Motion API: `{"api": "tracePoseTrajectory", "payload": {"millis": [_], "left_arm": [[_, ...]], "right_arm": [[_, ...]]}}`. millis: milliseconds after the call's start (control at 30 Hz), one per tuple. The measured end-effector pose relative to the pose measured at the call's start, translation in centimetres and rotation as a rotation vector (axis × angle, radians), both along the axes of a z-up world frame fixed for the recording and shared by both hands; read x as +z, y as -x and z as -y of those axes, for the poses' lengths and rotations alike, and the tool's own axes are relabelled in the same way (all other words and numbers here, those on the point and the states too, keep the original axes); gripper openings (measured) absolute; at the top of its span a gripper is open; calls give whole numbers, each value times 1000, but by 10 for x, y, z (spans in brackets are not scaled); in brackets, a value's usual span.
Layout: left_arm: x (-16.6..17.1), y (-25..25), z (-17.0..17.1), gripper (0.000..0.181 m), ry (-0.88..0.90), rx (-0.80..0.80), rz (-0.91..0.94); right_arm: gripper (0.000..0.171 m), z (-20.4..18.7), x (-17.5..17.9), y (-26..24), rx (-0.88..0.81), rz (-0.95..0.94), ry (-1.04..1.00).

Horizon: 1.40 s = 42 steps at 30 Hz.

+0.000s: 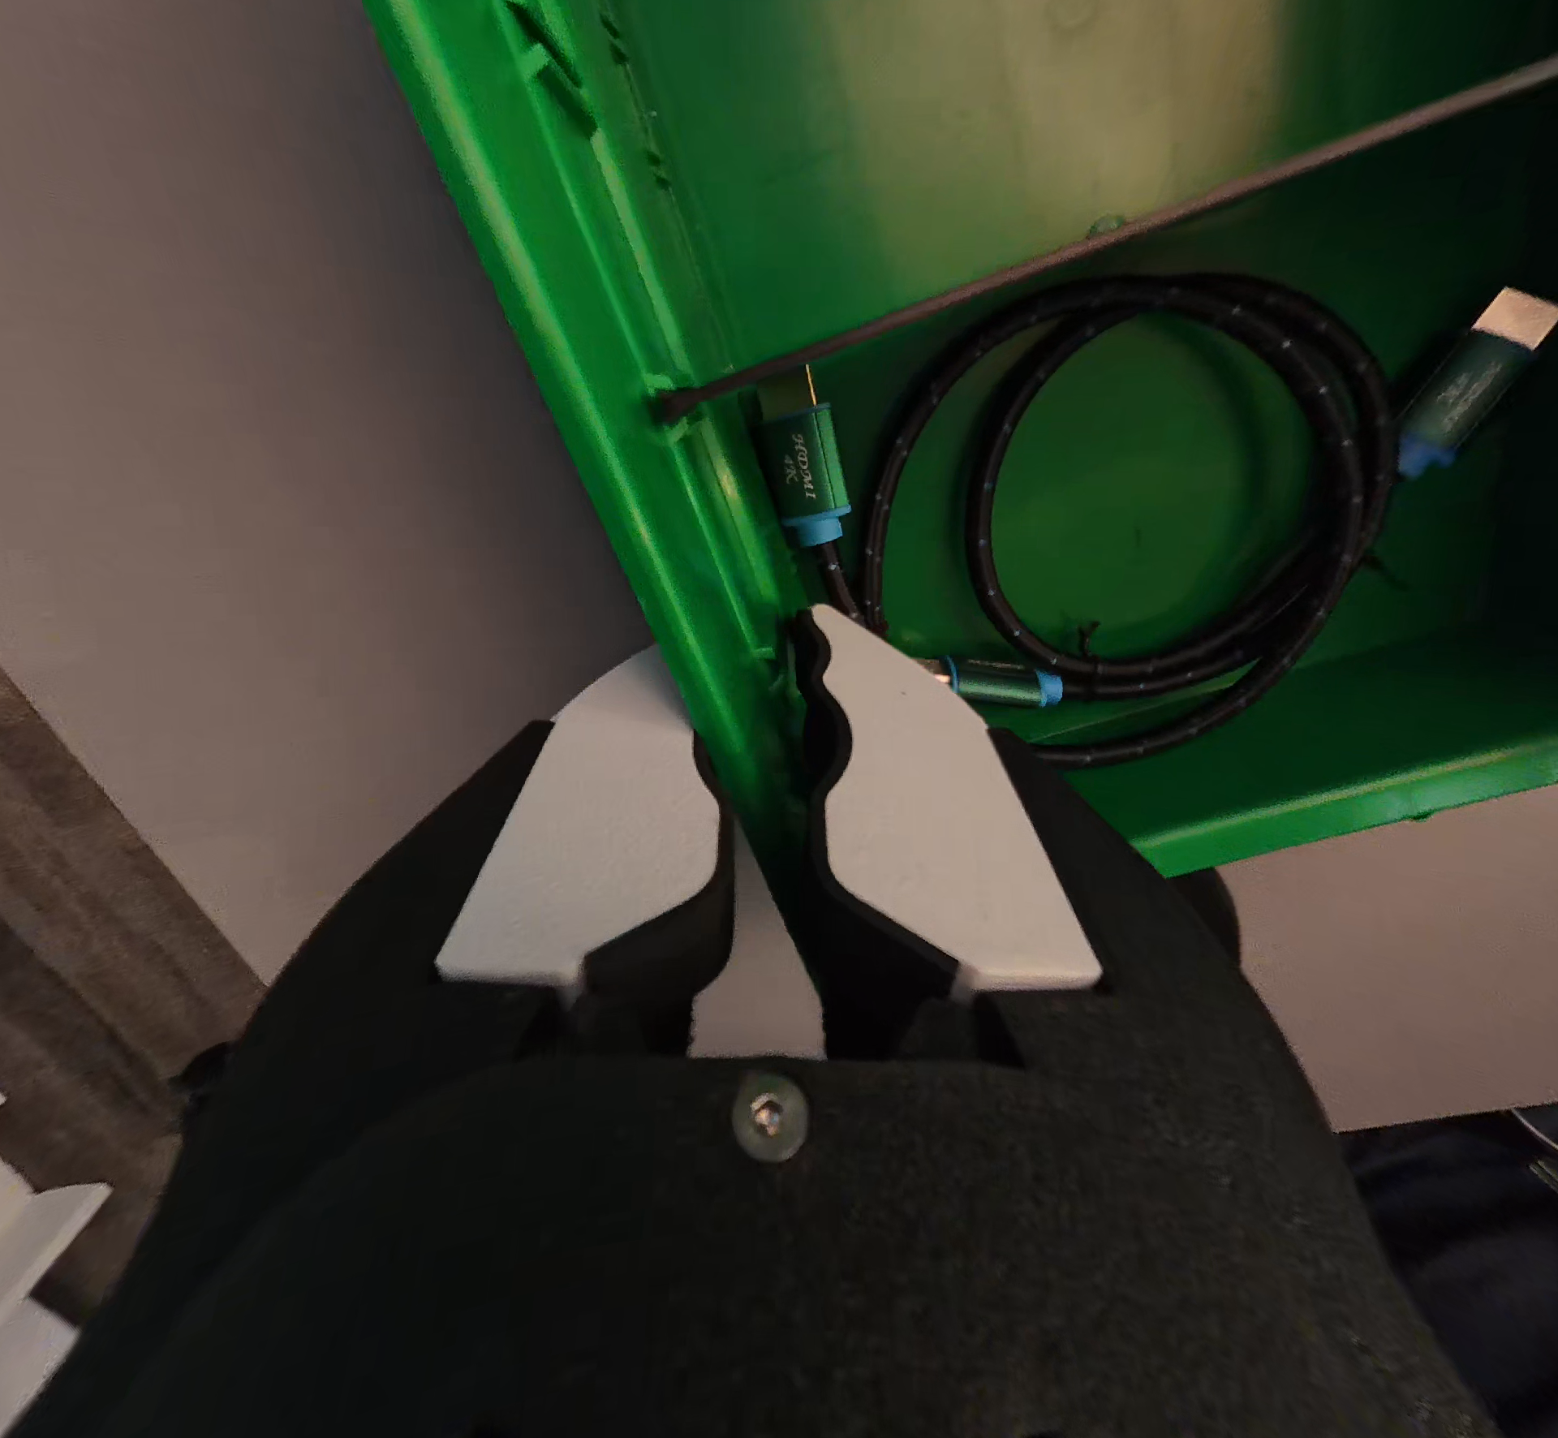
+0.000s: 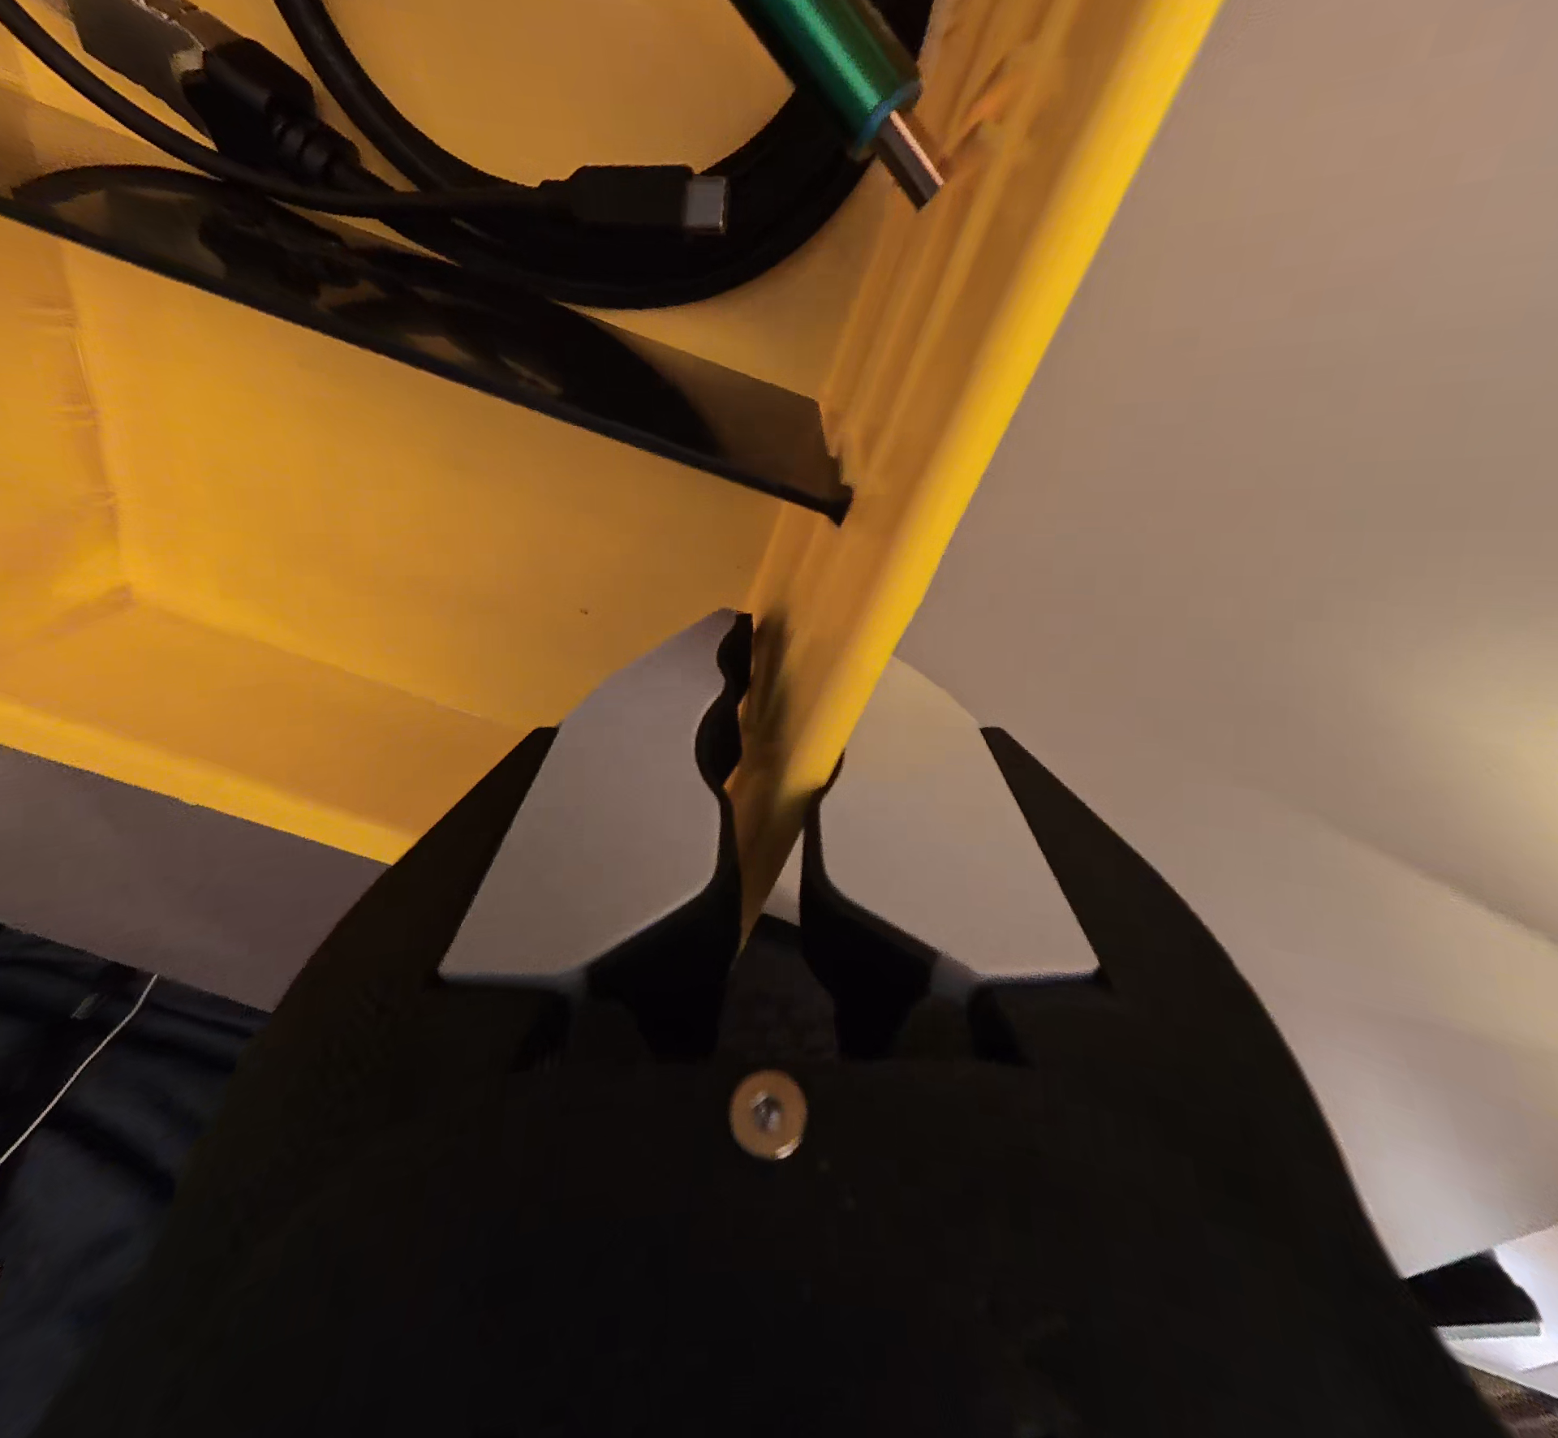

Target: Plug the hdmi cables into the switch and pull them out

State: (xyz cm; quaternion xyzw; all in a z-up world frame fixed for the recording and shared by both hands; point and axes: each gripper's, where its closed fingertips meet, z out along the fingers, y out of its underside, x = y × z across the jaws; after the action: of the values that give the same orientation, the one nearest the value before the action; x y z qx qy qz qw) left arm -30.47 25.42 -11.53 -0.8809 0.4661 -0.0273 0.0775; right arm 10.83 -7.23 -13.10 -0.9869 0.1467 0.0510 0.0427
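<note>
**Both bins gripped by the wall**

White table (image 1: 253, 386) carries a green plastic bin (image 1: 843, 133); left gripper (image 1: 763, 689) fingers clench its side wall. Coiled black braided HDMI cable (image 1: 1180, 487) lies inside. Right gripper (image 2: 788, 689) fingers pinch, seemingly, a yellow plastic bin's (image 2: 969, 386) wall.

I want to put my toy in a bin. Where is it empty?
Green bin: bare beyond the black divider; cables crowd the near part. Yellow bin: bare before its divider, cables behind.
</note>
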Motion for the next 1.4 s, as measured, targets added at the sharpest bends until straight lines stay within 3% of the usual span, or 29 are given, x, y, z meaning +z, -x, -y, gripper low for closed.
{"api": "tracePoseTrajectory", "payload": {"millis": [167, 267, 333, 400, 467, 533, 700, 900, 1033, 1100, 1167, 1400], "left_arm": [[-1, -10, 16, 19, 11, -57, -32], [0, -13, 25, 21, 54, -72, 13], [0, -15, 30, 22, 90, -87, 55], [-2, -13, 35, 23, 124, -103, 70], [-2, -10, 39, 24, 151, -121, 75], [-4, -8, 46, 28, 200, -135, 76], [8, -9, 48, 34, 268, -121, 207], [33, 6, 35, 36, 206, -67, 330], [51, 13, 29, 35, 141, -59, 388], [61, 17, 26, 33, 91, -51, 412], [73, 20, 24, 32, 48, -47, 449], [102, 27, 19, 28, -77, -28, 521]], "right_arm": [[10, -10, 3, 6, 19, 12, -44], [18, -12, 24, -2, -42, 20, -144], [24, -12, 57, -9, -108, 99, -263], [25, -37, 108, 10, -96, 137, -542], [24, -70, 156, 61, 23, 103, -841], [25, -100, 177, 120, 137, 10, -996], [37, -186, 127, 208, 242, -128, -775], [37, -258, 76, 196, 72, -17, -569], [36, -263, 40, 193, 35, 15, -383], [24, -266, 27, 202, 14, -54, -331], [24, -266, 14, 203, -7, -68, -260], [9, -267, 11, 202, -88, -105, -150]]}}
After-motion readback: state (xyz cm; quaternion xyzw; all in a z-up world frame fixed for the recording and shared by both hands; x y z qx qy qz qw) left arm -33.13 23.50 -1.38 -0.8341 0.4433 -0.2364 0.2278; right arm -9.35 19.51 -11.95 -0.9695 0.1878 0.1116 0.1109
